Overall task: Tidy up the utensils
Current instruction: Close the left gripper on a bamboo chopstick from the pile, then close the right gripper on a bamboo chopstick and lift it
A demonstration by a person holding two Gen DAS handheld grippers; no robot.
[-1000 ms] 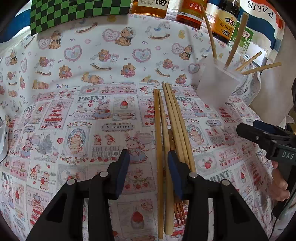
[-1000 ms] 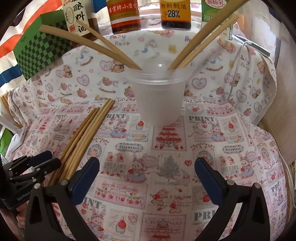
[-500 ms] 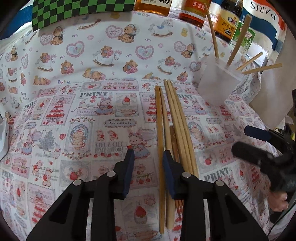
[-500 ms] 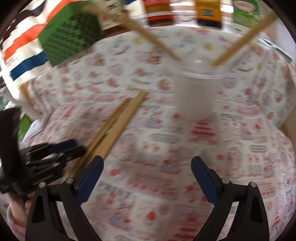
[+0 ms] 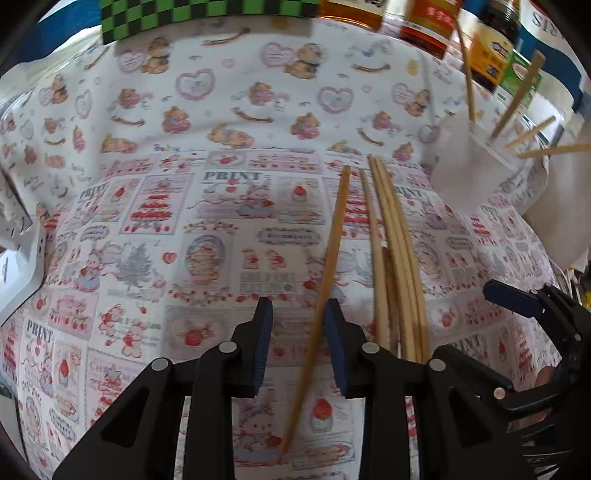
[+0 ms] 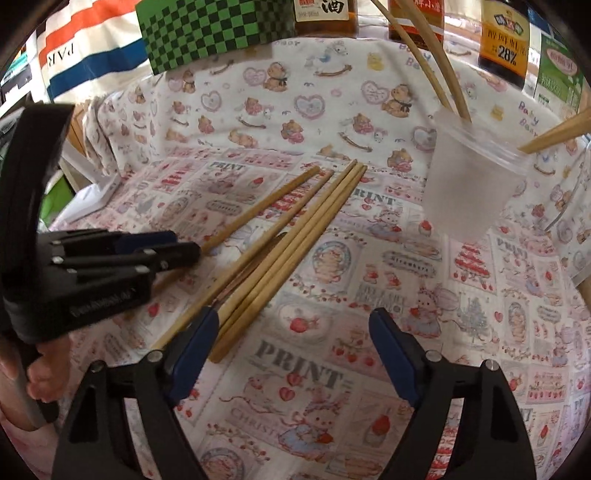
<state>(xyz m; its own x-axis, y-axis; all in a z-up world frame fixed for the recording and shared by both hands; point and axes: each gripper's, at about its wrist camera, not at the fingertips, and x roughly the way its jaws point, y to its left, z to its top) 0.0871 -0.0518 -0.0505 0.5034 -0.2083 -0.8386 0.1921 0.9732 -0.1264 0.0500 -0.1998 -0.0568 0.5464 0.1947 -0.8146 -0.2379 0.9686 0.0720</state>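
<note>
Chopsticks [image 5: 397, 258] lie loose on the cloth-covered bench [image 6: 406, 369], pointing from near to far, left of the frosted cup [image 6: 465, 192] that is to receive them.

**Change.** One second ago the leftmost chopstick [image 5: 332, 243] lay parallel to and just beside its neighbours. It is now slewed, its near end swung out to the left and clear of the group. The left claw [image 5: 297, 308] has narrowed around it. The stick rests against the right pad, the left pad stands apart from it, and so the claw is partly spread and not yet pinching. The right claw [image 6: 293, 317] faced the cup a second ago and has now come across to the near ends of the group. Its jaws are closing, its left pad is at the ends of the sticks, and nothing is gripped between the pads.

**Meaning.** One stick appears singled out for pick-up, so the next transfer to the cup is probably about to begin.

**Count.**
- Five chopsticks on the bench: the slewed one, one beside it, and three close together.
- Four chopsticks standing splayed in the cup.
- One cup.
- One darker, shorter piece [image 5: 388, 284] among the group, whose kind cannot be told.
- At the far edge, three bottles [image 6: 502, 40], one green carton [image 6: 557, 70] and one green-checked box [image 6: 214, 33].
</note>
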